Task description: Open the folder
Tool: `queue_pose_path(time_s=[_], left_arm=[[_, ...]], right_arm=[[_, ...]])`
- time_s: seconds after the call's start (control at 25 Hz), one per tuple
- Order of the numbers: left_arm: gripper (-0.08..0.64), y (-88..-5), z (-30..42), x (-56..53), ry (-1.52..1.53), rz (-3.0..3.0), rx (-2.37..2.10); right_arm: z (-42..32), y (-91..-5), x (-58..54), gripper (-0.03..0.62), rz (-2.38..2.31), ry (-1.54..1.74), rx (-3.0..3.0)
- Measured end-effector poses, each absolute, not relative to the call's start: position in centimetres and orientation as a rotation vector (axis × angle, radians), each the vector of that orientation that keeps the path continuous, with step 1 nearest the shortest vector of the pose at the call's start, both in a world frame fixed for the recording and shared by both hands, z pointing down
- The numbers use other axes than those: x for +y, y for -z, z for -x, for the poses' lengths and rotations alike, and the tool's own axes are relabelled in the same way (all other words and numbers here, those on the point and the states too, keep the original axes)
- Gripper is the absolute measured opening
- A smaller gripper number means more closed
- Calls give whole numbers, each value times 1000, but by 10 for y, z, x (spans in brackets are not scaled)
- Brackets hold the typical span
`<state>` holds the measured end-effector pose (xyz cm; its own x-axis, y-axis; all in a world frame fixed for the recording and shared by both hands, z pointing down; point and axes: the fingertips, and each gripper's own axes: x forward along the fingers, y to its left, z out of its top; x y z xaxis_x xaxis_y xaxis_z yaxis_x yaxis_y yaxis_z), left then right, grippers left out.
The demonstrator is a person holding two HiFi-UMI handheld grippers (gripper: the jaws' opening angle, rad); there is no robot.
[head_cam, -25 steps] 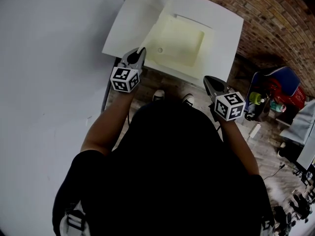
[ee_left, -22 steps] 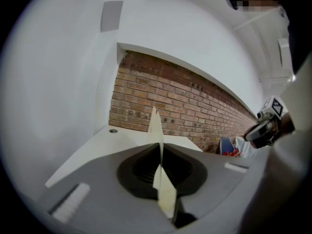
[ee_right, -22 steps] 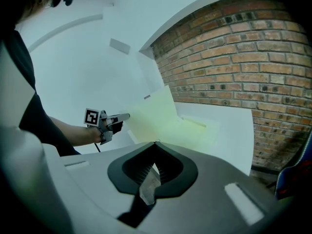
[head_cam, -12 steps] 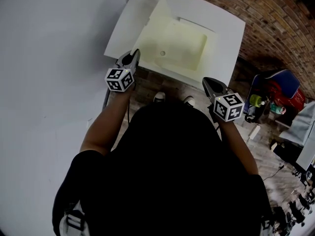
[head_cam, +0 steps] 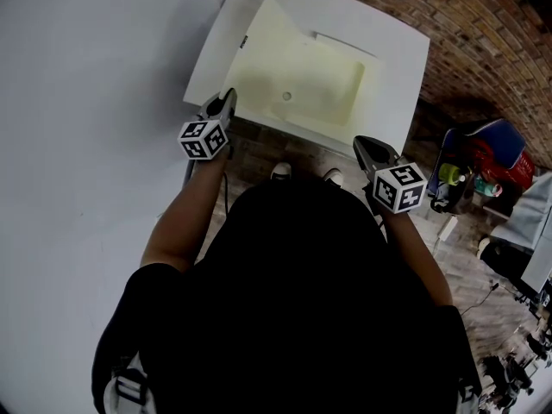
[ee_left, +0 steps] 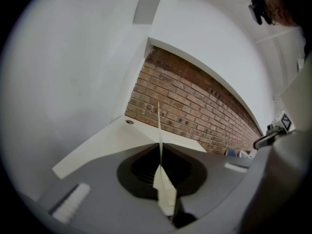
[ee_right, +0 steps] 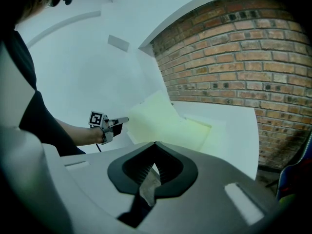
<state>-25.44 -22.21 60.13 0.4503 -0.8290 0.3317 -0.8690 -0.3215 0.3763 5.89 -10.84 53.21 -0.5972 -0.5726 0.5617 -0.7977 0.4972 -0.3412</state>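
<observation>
The pale yellow folder (head_cam: 323, 84) lies on the white table (head_cam: 397, 50). Its cover (head_cam: 263, 46) is lifted, pinched edge-on in the left gripper (head_cam: 229, 97). The right gripper (head_cam: 362, 142), jaws together and seemingly empty, hangs near the table's front edge.

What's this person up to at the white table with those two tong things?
A person is opening a pale yellow folder that lies on the white table. The left tongs are pinched shut on the edge of its cover, which is lifted off the rest. The right tongs are closed near the table's front edge, not on the folder.
</observation>
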Motion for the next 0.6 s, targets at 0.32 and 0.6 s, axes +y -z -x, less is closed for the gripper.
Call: queue_pose_path(time_s=[0.32, 0.6], left_arm=[[6, -621, 278, -230, -117, -2145, -1428], [6, -649, 301, -236, -54, -2010, -1415]], right_arm=[[-53, -533, -113, 0, -1146, -832, -2350], [-48, -537, -115, 0, -1151, -833, -2340]])
